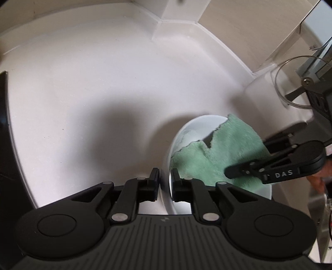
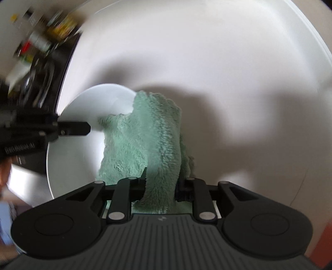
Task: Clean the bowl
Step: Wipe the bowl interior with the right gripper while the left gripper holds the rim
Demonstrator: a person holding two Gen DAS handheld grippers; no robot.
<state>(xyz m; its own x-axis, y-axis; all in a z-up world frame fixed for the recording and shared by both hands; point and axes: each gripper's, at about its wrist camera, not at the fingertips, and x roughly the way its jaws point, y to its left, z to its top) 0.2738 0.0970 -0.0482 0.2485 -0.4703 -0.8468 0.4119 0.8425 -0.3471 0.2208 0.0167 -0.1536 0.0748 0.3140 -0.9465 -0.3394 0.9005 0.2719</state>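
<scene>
A white bowl [image 1: 186, 133] stands on the white counter [image 1: 93, 83]. Its near rim sits between the pads of my left gripper [image 1: 165, 176], which is shut on it. A green cloth [image 1: 224, 145] lies in the bowl and hangs over its right side. My right gripper [image 1: 247, 161] comes in from the right, shut on that cloth. In the right wrist view the cloth [image 2: 145, 135] is bunched between the fingers of the right gripper [image 2: 162, 184] and drapes into the bowl [image 2: 87, 103]. The left gripper [image 2: 87, 127] reaches the bowl's rim from the left.
A wall corner [image 1: 176, 12] rises behind the counter. A clear glass vessel [image 1: 290, 83] stands at the far right by a dark device. A black surface [image 1: 3, 116] borders the counter on the left. Blurred clutter [image 2: 41, 41] fills the right wrist view's upper left.
</scene>
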